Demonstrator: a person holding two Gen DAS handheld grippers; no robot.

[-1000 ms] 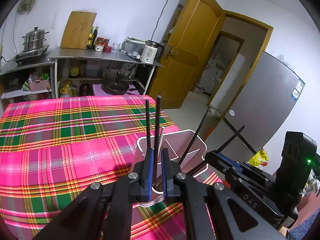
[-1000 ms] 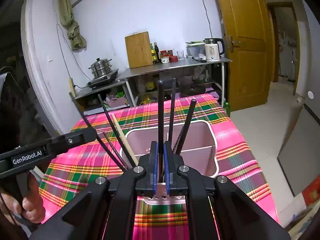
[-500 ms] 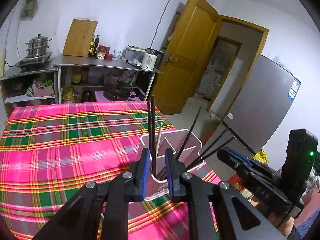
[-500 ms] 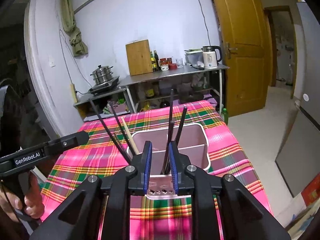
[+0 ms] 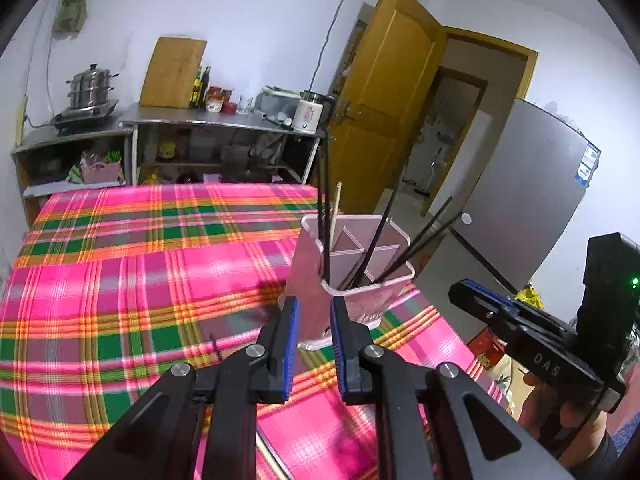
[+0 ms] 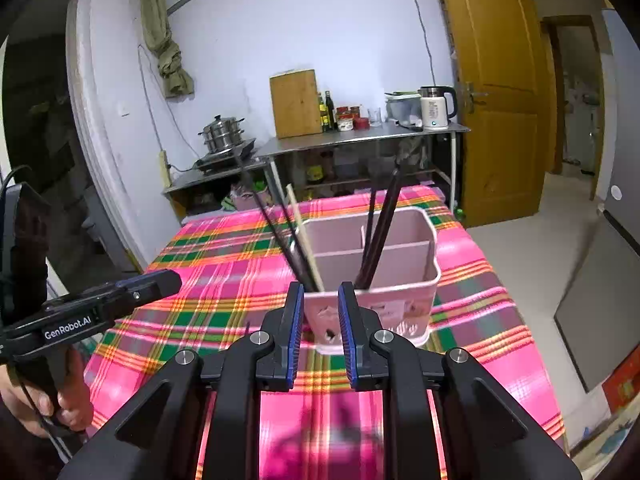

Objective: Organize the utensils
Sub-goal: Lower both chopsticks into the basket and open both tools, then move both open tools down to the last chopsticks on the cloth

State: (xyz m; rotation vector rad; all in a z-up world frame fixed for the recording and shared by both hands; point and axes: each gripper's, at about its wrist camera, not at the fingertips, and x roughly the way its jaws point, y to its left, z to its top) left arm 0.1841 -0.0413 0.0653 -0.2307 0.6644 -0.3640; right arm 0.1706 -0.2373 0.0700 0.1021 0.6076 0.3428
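The pink utensil holder (image 6: 372, 280) stands on the plaid-covered tabletop (image 6: 224, 264), toward its right edge, with three compartments; four dark chopsticks (image 6: 280, 236) and one pale wooden chopstick (image 6: 304, 236) lean left in the near compartment, and two dark ones (image 6: 380, 232) lean right. The left gripper (image 5: 314, 344), marked "GenRobot.AI" on its side, and the right gripper (image 6: 318, 336), marked "DAS", both hover just in front of the holder. Each has its jaws parted and holds nothing.
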